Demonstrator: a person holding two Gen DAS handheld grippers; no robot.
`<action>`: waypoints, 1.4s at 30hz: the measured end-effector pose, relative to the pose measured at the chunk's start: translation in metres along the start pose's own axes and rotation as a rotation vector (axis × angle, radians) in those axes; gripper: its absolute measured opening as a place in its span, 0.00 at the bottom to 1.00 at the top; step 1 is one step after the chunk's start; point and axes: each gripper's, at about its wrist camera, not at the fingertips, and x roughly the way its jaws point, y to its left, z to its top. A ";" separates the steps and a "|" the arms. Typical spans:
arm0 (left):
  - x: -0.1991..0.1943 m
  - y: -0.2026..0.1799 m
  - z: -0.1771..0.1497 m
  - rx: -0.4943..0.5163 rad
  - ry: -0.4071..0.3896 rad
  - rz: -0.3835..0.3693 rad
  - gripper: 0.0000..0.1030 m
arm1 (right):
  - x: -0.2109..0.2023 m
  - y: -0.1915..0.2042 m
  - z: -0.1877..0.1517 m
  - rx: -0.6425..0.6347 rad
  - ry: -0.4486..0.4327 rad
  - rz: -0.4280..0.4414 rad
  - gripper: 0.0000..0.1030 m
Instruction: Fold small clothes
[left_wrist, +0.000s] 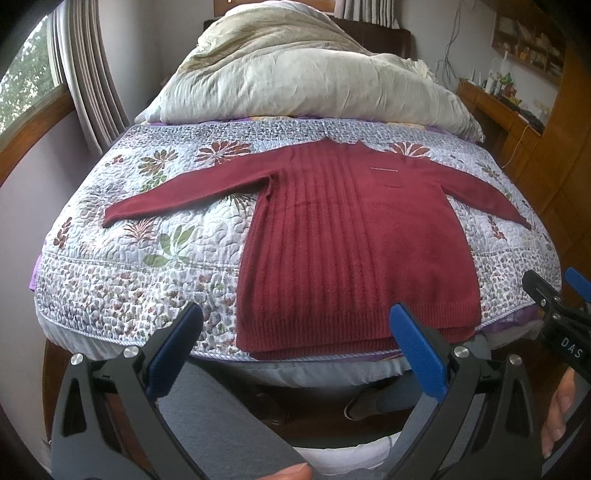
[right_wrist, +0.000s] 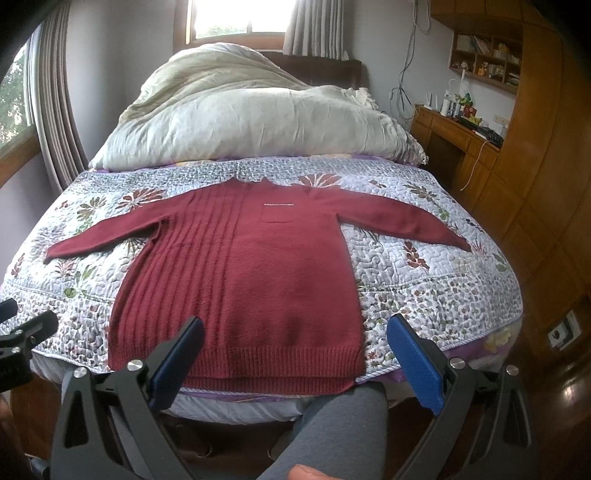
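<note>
Left gripper (left_wrist: 295, 343): fingers spread wide, nothing between the blue pads, held off the near edge of the bed
Right gripper (right_wrist: 295, 354): likewise spread wide and empty, just short of the sweater's hem; in the left wrist view its black body shows at the far right edge
Sweater (left_wrist: 354, 243): dark red knit, lying flat and face up on the quilt straight ahead of both tools, hem nearest them and hanging slightly over the bed edge, collar at the far end
Sleeves: both stretched out sideways, the left sleeve (left_wrist: 184, 192) reaching out past the left gripper's left finger, the right sleeve (right_wrist: 402, 221) running out beyond the right gripper's right finger
Knit detail: vertical ribs down the left half, a small chest pocket (right_wrist: 277, 212) on the plain half
Quilt (right_wrist: 424, 280): pale floral, under the sweater, covering the bed
Duvet (right_wrist: 240, 118): cream, bunched in a heap beyond the collar, at the far end from the tools
Person: grey-clad legs (right_wrist: 332, 424) below the grippers, at the foot of the bed
Desk (right_wrist: 454, 129): wooden, ahead and to the right of the right gripper, cluttered with small items too small to tell
</note>
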 end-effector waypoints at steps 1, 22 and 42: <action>0.000 -0.001 0.000 0.000 0.000 0.000 0.97 | 0.001 0.002 0.001 -0.001 0.002 -0.001 0.96; 0.001 -0.002 0.000 0.003 0.003 -0.001 0.97 | 0.003 0.001 0.001 -0.003 0.001 -0.001 0.96; 0.005 -0.003 0.001 0.009 0.011 -0.006 0.97 | 0.005 -0.001 0.000 -0.003 0.004 -0.002 0.96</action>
